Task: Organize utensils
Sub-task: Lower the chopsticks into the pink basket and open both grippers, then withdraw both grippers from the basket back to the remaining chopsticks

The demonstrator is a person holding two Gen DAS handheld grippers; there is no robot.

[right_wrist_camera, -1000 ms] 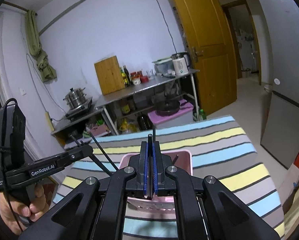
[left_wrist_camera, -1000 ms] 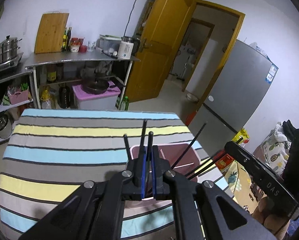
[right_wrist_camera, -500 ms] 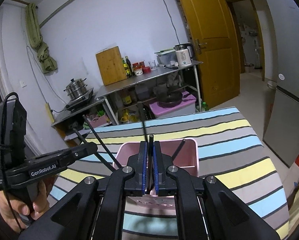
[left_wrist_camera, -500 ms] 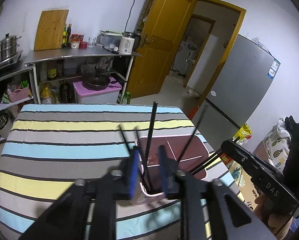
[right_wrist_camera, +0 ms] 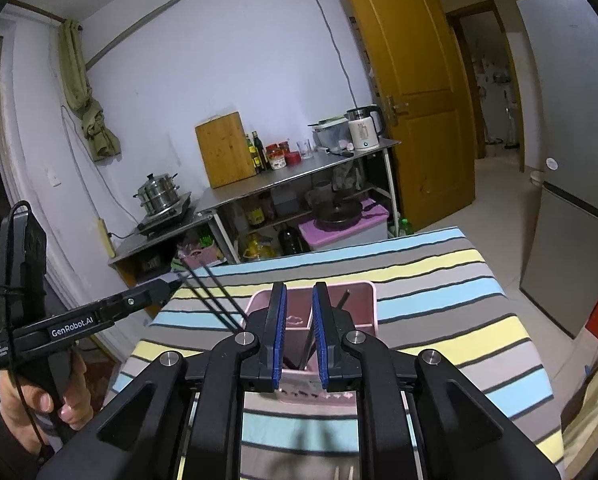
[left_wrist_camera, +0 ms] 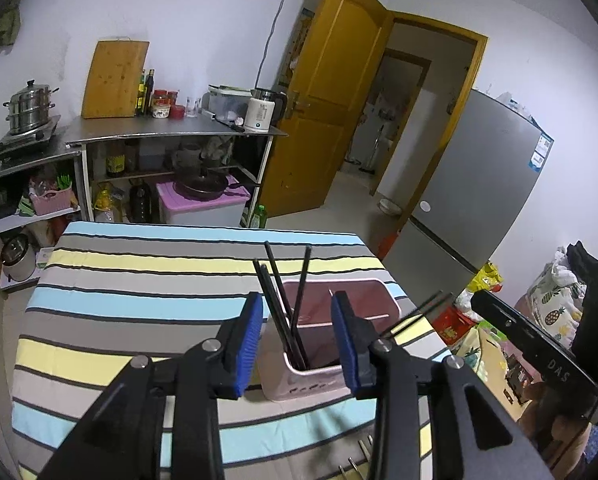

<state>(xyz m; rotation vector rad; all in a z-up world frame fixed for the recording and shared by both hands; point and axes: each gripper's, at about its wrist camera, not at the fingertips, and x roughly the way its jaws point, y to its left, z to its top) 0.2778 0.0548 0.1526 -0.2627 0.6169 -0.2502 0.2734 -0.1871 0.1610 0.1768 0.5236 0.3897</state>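
A pink utensil holder (left_wrist_camera: 375,292) stands on the striped table (left_wrist_camera: 139,280); it also shows in the right wrist view (right_wrist_camera: 363,296). Black chopsticks (left_wrist_camera: 285,308) stand leaning in its near compartment. My left gripper (left_wrist_camera: 297,338) is open around the holder's near end, empty. My right gripper (right_wrist_camera: 299,332) is open over the holder, with a black chopstick (right_wrist_camera: 339,312) standing free between and behind its blue pads. The right gripper's body shows at the right of the left wrist view (left_wrist_camera: 539,352), and the left gripper's body shows at the left of the right wrist view (right_wrist_camera: 99,316).
The table (right_wrist_camera: 459,280) has its cloth edges close on all sides. A steel kitchen shelf (left_wrist_camera: 171,132) with pots and bottles stands behind it, a grey fridge (left_wrist_camera: 479,200) to the right, and an open wooden door (left_wrist_camera: 323,100). Several metal utensil tips (left_wrist_camera: 359,456) lie at the near edge.
Both grippers have opened and let go of their chopsticks, which now stand in the pink holder. The left gripper opened first and wider; the right one opened in the last half second.
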